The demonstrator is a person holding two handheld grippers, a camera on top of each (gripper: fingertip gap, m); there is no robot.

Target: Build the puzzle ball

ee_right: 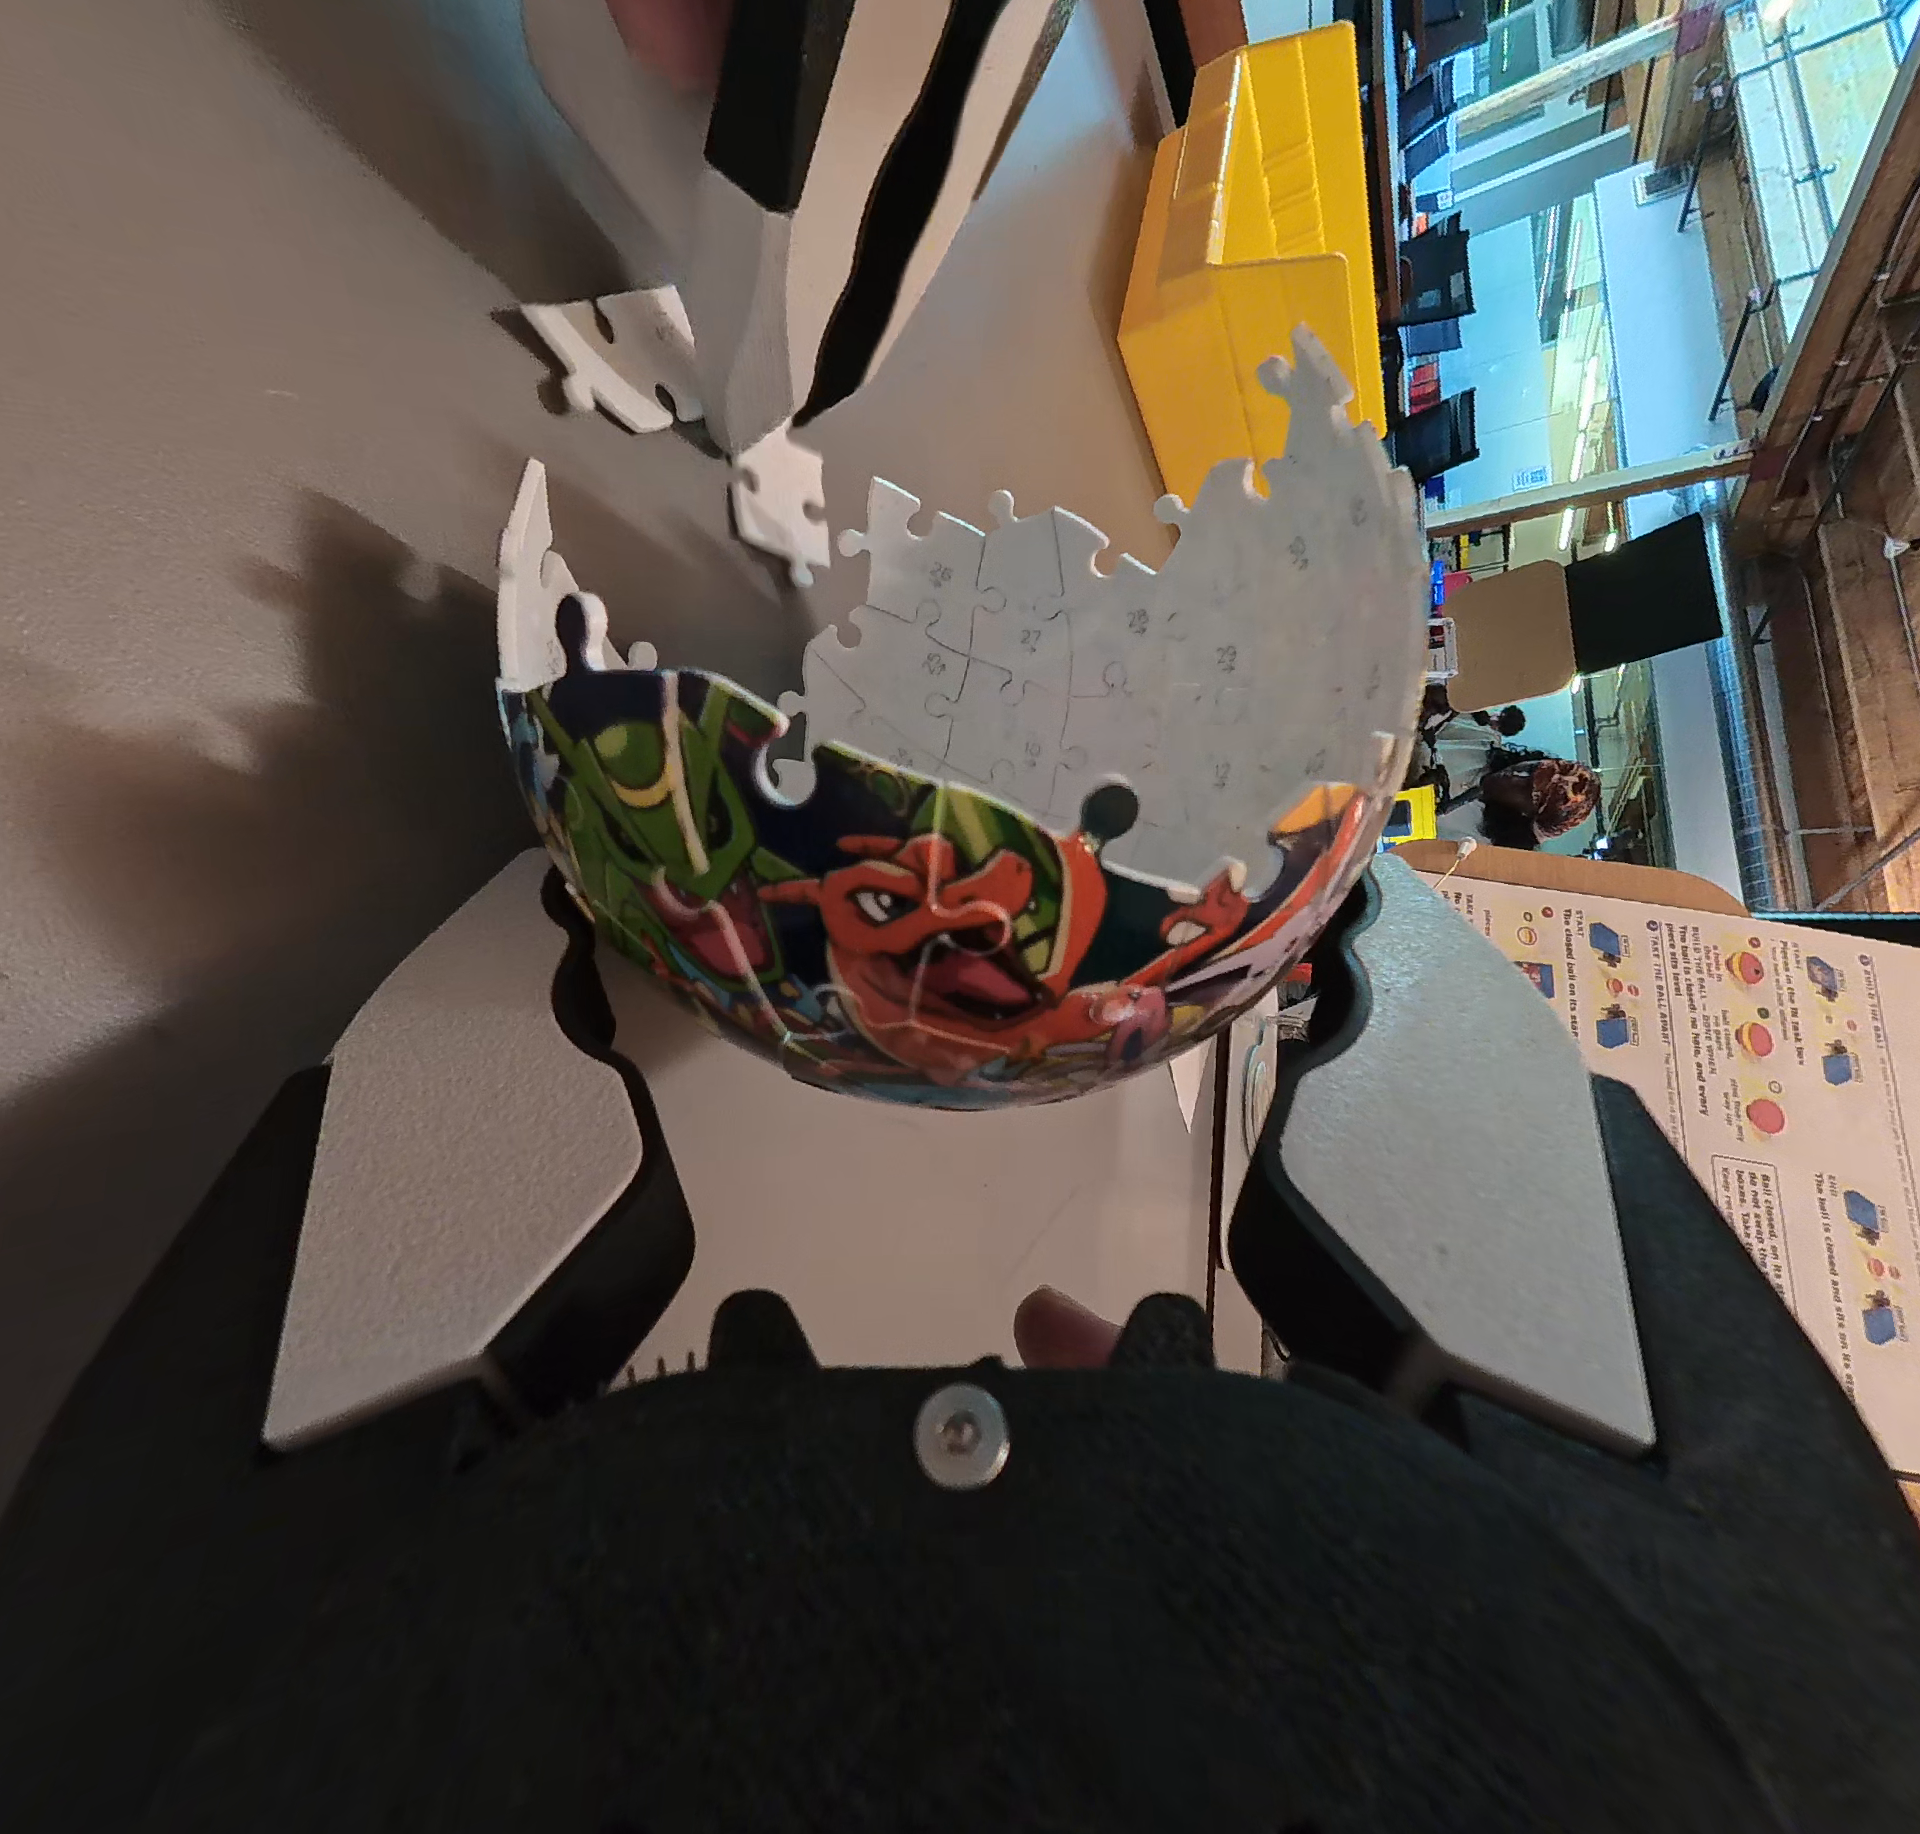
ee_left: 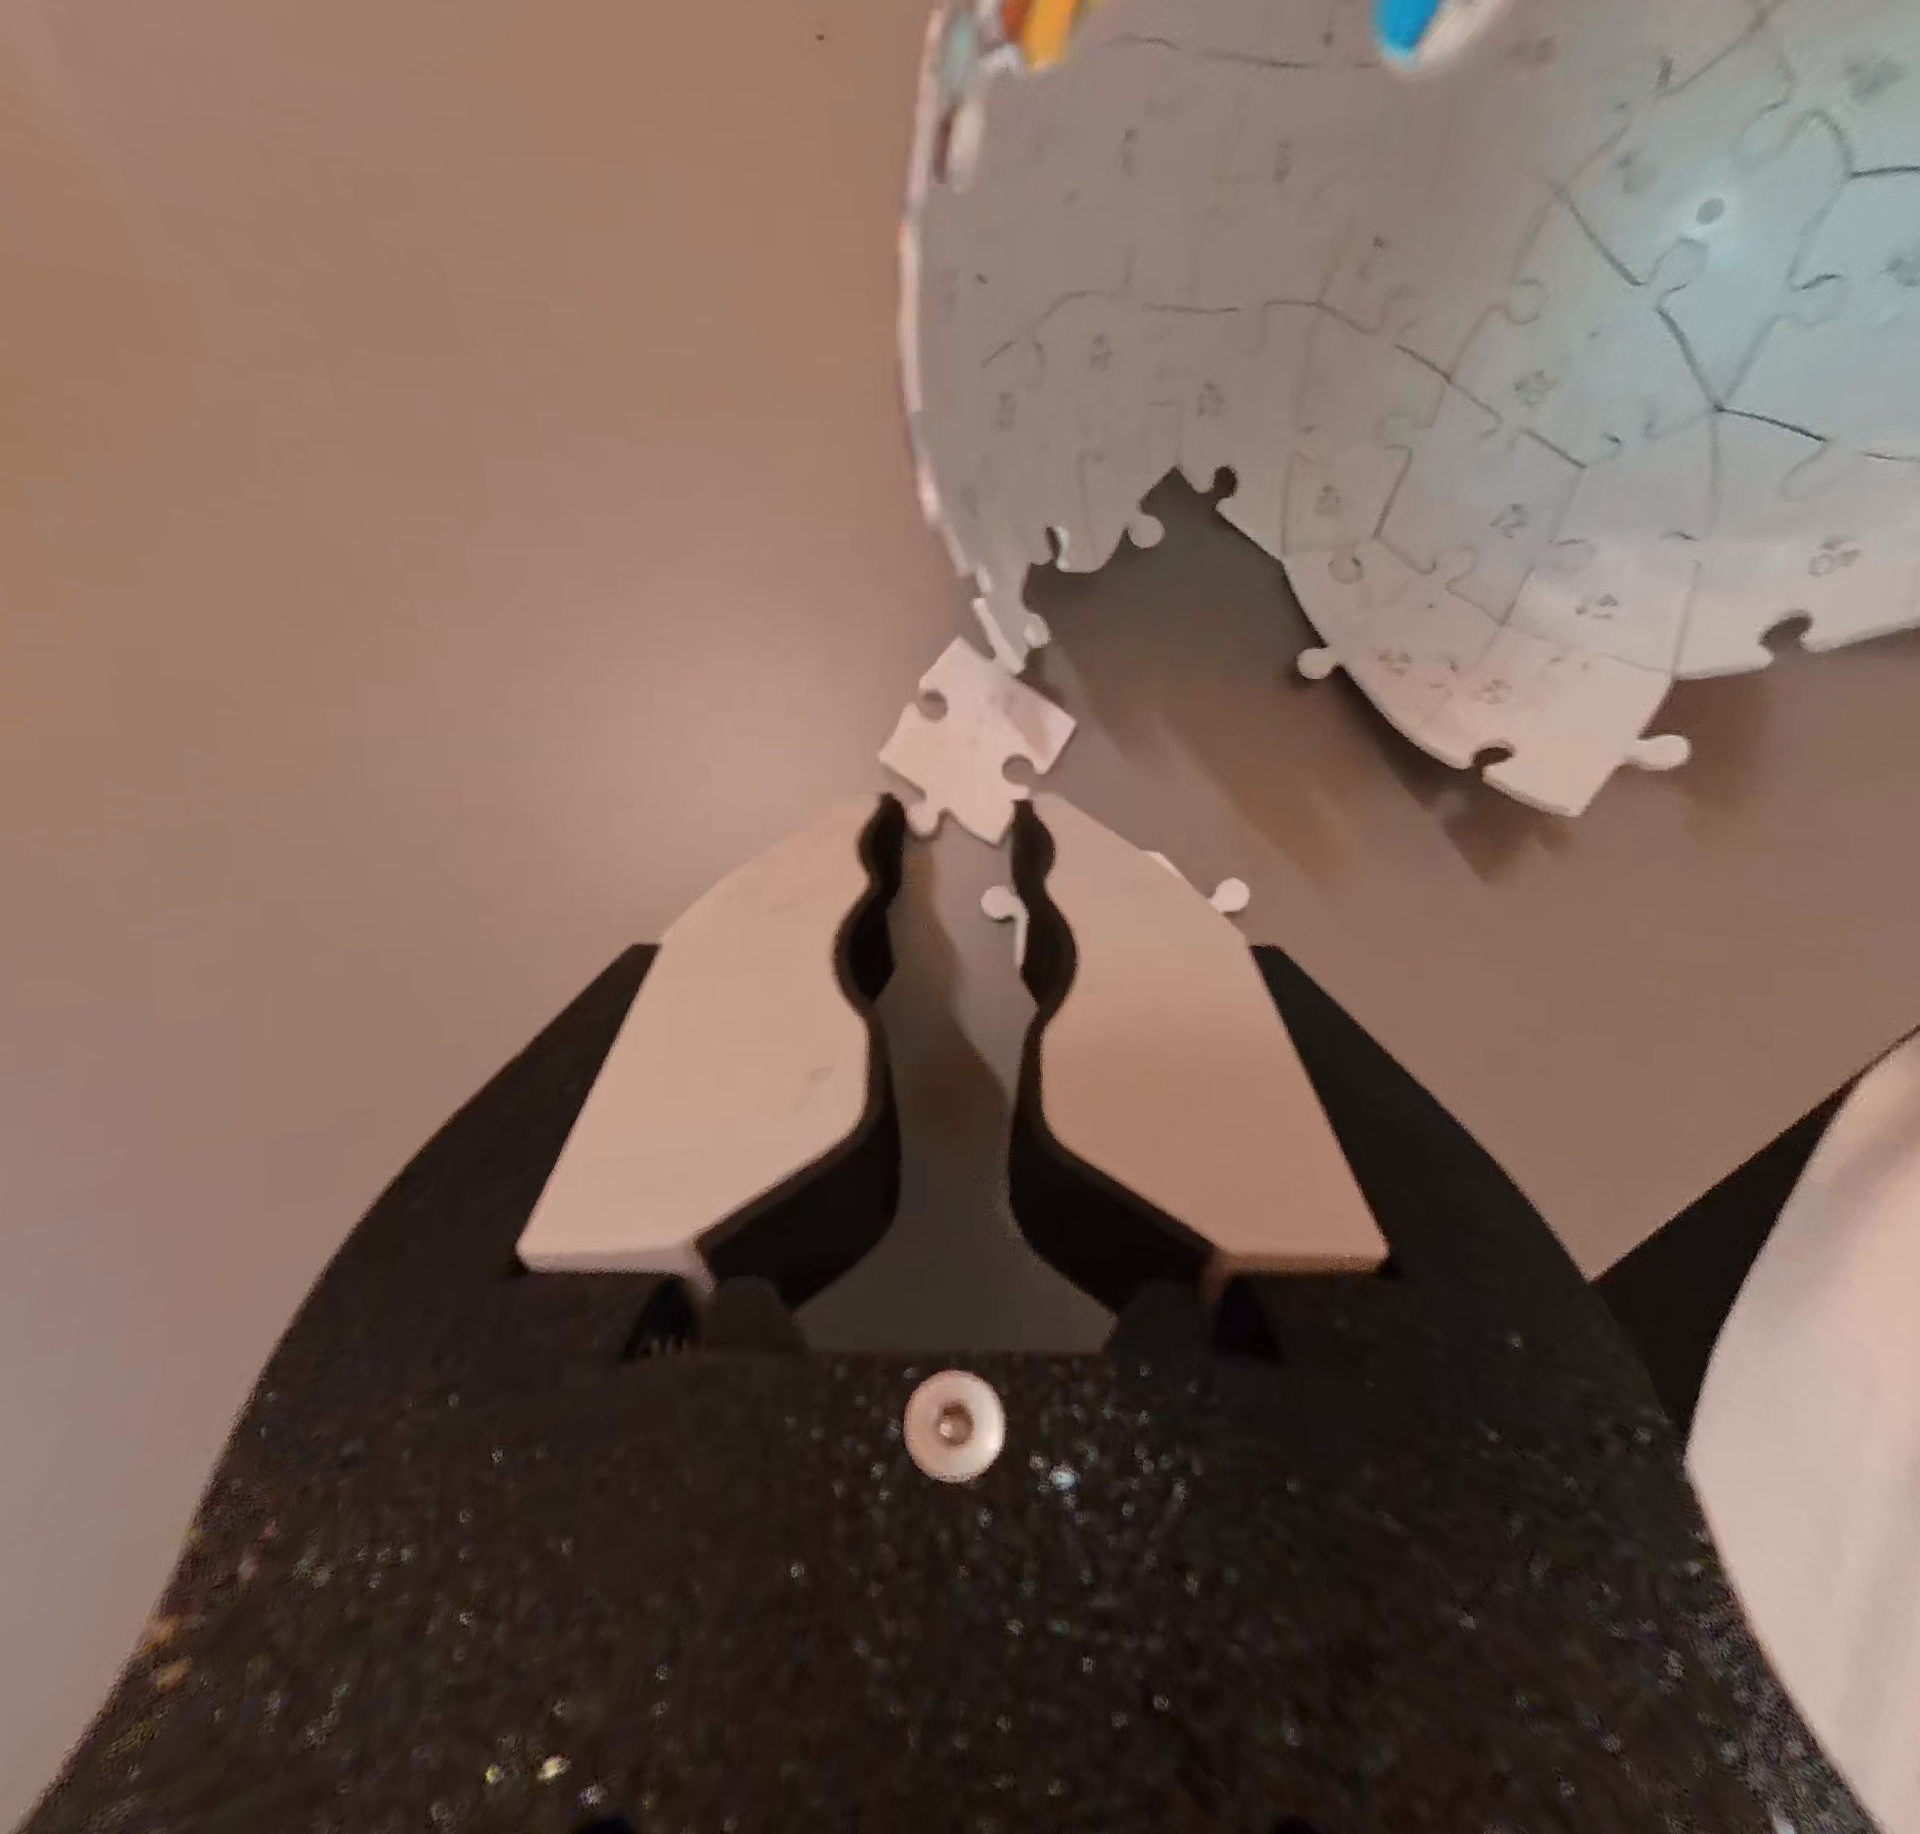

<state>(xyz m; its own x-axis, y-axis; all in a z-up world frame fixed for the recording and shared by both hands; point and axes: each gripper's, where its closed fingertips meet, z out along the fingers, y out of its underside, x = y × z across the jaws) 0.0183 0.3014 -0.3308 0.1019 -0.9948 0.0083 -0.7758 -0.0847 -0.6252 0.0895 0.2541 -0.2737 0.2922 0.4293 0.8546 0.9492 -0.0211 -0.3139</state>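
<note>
Right wrist view gives you the clearest look at the table (ee_right: 260, 226), a pale matte surface that carries everything else. Next in size is the half-built puzzle ball (ee_right: 966, 828), an open bowl with bright cartoon creatures printed outside and pale numbered backs inside; your right gripper (ee_right: 961, 963) clamps it across its width, one finger on each flank, so it sits lifted off the table. Beyond the ball, towards the table's far edge, stands a yellow bin (ee_right: 1236, 257), and to the ball's right lies a printed instruction sheet (ee_right: 1714, 1109). Your left gripper (ee_left: 956, 810) comes in above the ball's jagged rim, jaws drawn close and pinching a single white puzzle piece (ee_left: 977, 735) at its lower tab. That piece hangs just beside the ball's rim, at the gap in the wall; whether it touches the neighbouring tab, you cannot tell. Under the left gripper, a loose cluster of joined pieces (ee_right: 613, 361) lies flat on the table, near the ball but apart from it.
</note>
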